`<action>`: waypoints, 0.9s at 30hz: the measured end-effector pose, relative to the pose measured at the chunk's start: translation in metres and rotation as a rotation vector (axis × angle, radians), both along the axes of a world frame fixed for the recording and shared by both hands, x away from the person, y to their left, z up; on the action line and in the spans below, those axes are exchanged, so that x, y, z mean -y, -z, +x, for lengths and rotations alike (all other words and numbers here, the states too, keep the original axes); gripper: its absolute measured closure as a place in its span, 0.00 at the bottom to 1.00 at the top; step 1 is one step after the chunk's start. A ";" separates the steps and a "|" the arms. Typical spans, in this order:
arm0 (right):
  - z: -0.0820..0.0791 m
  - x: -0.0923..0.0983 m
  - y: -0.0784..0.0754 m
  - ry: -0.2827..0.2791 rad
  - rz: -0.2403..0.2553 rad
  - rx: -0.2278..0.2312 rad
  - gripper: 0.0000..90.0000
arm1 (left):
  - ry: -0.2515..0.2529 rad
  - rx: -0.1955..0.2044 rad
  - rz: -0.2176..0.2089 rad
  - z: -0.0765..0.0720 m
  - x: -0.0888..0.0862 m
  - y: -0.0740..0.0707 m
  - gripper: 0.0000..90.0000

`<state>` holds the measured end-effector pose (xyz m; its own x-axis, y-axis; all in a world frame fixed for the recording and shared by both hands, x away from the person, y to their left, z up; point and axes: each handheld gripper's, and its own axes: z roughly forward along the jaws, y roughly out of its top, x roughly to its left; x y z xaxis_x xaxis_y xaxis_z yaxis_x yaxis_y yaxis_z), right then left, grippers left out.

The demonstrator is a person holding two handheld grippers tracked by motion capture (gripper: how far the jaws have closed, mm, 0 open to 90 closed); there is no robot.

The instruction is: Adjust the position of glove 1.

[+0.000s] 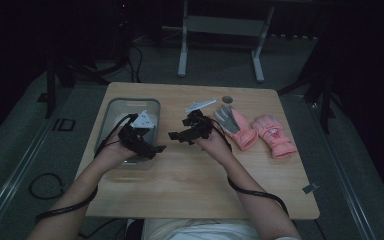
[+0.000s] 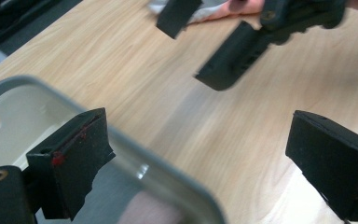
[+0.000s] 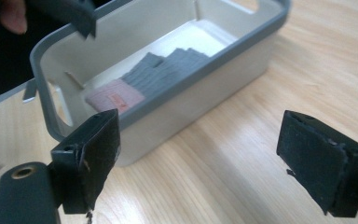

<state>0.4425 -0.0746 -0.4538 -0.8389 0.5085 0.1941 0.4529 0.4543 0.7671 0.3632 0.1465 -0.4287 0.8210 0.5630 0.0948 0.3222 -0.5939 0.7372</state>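
Inside the grey bin (image 3: 177, 88), near the left edge of the tabletop (image 1: 190, 185): a folded glove (image 3: 154, 77), grey ribbed part toward the bin's far end, pink cuff with a small red mark toward the near end, lying flat on the bin floor with its long axis along the bin's length. Bin itself rectangular, pale inside, grey-rimmed, with cut-out handles in the end walls, long axis running from near edge toward far edge of the tabletop. Just above the bin's near right corner, the left gripper (image 1: 156, 148), jaws spread wide, nothing between them, pointing across toward the middle of the tabletop; in the left gripper view one pad hangs over the bin's rim and the other over bare wood. Just beside it toward the centre, the right gripper (image 1: 176, 135), jaws likewise wide apart and empty, aimed at the bin's side wall, touching nothing. Two grippers tip to tip, near but apart. Further right, toward the right edge, two pink gloves (image 1: 257, 131) lying flat side by side, one palm-up with a grey palm, fingers toward the far edge. Near the far edge, a pale flat strip (image 1: 200, 105) and a round grey cap (image 1: 227, 99).
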 end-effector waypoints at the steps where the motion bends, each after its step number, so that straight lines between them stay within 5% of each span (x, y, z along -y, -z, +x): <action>1: -0.001 0.003 0.000 0.011 0.003 0.009 0.13 | 0.002 0.005 -0.010 -0.002 0.004 0.001 0.07; 8: -0.009 0.026 -0.003 0.022 0.003 0.082 0.23 | 0.049 0.010 -0.043 -0.016 0.025 0.006 0.07; 15: -0.011 0.064 -0.002 0.078 0.004 0.139 0.47 | 0.097 0.003 -0.074 -0.030 0.049 0.014 0.06; 23: -0.006 0.093 0.002 0.155 -0.013 0.158 0.57 | 0.127 -0.001 -0.081 -0.046 0.071 0.037 0.06; 27: -0.002 0.114 0.005 0.203 -0.031 0.166 0.60 | 0.117 -0.023 -0.062 -0.053 0.078 0.064 0.06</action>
<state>0.4400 -0.1888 -0.4592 -0.7383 0.6731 0.0440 0.4058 0.3912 0.8260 0.3097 0.0690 -0.4924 0.8830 0.4675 0.0430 0.2706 -0.5817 0.7670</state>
